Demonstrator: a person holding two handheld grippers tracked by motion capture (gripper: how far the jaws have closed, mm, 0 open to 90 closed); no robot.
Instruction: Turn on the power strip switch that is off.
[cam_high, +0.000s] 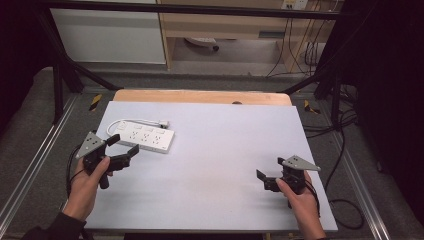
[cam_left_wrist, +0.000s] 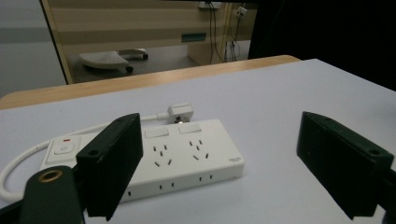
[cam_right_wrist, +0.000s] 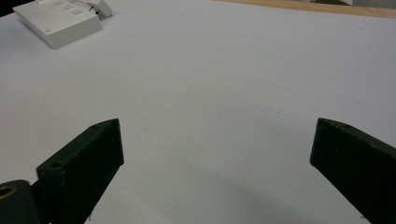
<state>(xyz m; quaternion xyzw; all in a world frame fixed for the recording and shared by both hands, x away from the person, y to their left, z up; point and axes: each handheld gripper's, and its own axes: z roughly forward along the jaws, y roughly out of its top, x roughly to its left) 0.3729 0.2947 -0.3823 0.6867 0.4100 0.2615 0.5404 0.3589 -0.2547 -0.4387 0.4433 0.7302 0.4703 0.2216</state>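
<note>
A white power strip lies on the pale table top at the left, its cord looped behind it and its plug at the far end. In the left gripper view the power strip sits just ahead, sockets up, with a switch at its left end. My left gripper is open, close to the strip's near edge, nothing between its jaws. My right gripper hovers open over bare table at the right. In the right gripper view the power strip lies far off at the top left.
The grey table top has a wooden strip along its far edge. Black frame legs and cables stand on the floor at the right. A wooden desk is behind.
</note>
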